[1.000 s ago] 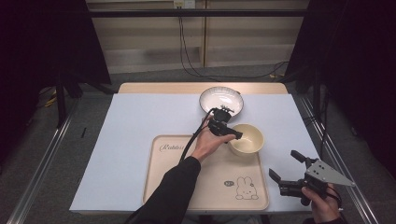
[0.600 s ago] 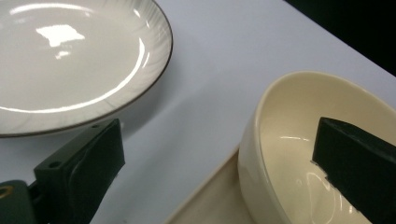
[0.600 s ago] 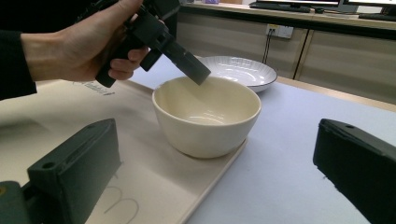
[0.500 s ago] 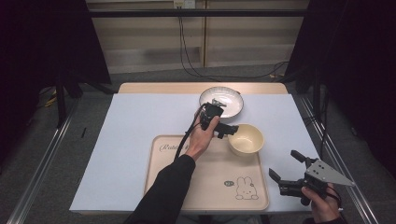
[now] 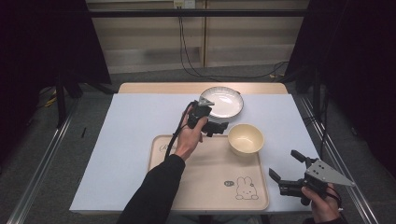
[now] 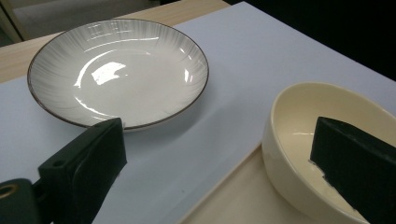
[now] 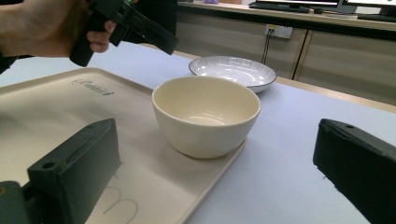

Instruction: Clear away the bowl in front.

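A cream bowl [image 5: 246, 138] stands upright on the far right corner of a beige tray [image 5: 205, 184]. Behind it, a white ribbed plate [image 5: 221, 101] lies on the white mat. A hand holds my left gripper [image 5: 220, 128] just left of the bowl, open and empty. In the left gripper view, the left gripper [image 6: 219, 140] faces the gap between plate [image 6: 116, 70] and bowl [image 6: 299, 154]. My right gripper [image 5: 286, 165] is open at the tray's right edge. In the right gripper view, the right gripper [image 7: 215, 135] frames the bowl [image 7: 205, 114] from a distance.
The tray [image 7: 56, 112] carries a rabbit drawing [image 5: 246, 188] near its front right. The white mat [image 5: 130, 135] covers a wooden table [image 5: 154, 87]. Metal rails [image 5: 42, 163] run along both sides of the table. Dark curtains stand left and right, and cables hang behind.
My left gripper has drawn back up and to the left, away from the bowl's rim. The bowl stays on the tray. The right gripper has not moved.
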Demonstrator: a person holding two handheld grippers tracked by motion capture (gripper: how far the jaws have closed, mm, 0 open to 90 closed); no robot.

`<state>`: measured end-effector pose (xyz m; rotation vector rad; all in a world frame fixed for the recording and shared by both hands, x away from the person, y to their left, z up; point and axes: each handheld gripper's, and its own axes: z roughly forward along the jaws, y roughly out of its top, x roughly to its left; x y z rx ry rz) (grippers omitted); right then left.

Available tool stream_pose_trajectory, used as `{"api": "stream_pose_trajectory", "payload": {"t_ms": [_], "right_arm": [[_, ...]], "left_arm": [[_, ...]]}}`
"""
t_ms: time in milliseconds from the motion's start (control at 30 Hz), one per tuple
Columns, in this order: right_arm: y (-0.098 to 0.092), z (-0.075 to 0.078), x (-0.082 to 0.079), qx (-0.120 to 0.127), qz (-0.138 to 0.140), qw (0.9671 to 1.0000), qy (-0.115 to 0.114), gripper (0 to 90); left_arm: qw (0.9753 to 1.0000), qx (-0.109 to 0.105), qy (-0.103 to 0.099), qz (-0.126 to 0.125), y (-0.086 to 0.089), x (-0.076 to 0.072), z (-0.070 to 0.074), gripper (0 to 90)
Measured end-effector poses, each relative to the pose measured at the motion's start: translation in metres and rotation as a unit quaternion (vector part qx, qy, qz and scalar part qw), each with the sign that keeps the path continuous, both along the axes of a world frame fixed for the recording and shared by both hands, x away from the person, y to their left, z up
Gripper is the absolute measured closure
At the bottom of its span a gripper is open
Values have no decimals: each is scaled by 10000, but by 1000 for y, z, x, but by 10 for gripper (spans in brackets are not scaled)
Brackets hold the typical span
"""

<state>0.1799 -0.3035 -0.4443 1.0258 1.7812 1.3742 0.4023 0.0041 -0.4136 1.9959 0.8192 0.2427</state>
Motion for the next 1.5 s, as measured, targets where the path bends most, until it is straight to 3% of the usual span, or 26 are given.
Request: {"api": "stream_pose_trajectory", "payload": {"t_ms": [33, 133, 167, 233, 333, 367, 400, 467, 600, 667, 1000, 1100, 1167, 1300, 1333, 1400, 1500], "right_arm": [[0, 0, 0, 3, -3, 10000, -2, 0], [0, 0, 0, 9, 5, 10000, 4, 0], [0, 0, 0, 11, 7, 10000, 3, 0], [0, 0, 0, 9, 6, 10000, 0, 0], [0, 0, 0, 17, 25, 10000, 13, 0], [1, 0, 0, 17, 29, 10000, 8, 0], [1, 0, 0, 20, 34, 10000, 15, 0], [1, 0, 0, 19, 31, 10000, 15, 0], [1, 1, 0, 10, 23, 10000, 24, 0], [1, 1, 0, 3, 0, 10000, 27, 0], [1, 1, 0, 10, 2, 10000, 26, 0], [1, 1, 0, 8, 10, 10000, 15, 0], [1, 1, 1, -6, 14, 10000, 9, 0], [2, 1, 0, -19, -9, 10000, 5, 0], [1, 1, 0, -4, 5, 10000, -5, 0], [1, 1, 0, -4, 5, 10000, -5, 0], [1, 0, 1, -8, 5, 10000, -7, 0]], "left_arm": [[9999, -132, -56, 86, 7, -2, 5, 34], [9997, -175, -114, 101, 14, -5, 11, 33], [9993, -162, -243, 222, 20, -8, 16, 33], [9992, -170, -259, 266, 24, -9, 19, 34], [9987, -344, -257, 282, 35, -12, 21, 31], [9987, -308, -276, 283, 38, -14, 22, 31], [9984, -85, -363, 426, 43, -16, 21, 31], [9976, 5, -474, 506, 47, -20, 20, 32], [9978, -112, -466, 462, 58, -23, 17, 17], [9968, 35, -681, 428, 67, -27, 15, 22], [9948, 49, -852, 551, 93, -43, 12, 15], [9921, 154, -1030, 703, 99, -48, 11, 18], [9914, -4, -984, 866, 103, -51, 11, 15], [9883, 70, -1151, 996, 111, -60, 11, 14], [9876, -76, -1130, 1086, 117, -65, 10, 25], [9873, -91, -1124, 1119, 120, -67, 10, 22], [9841, -204, -1213, 1283, 129, -75, 11, 17]]}}
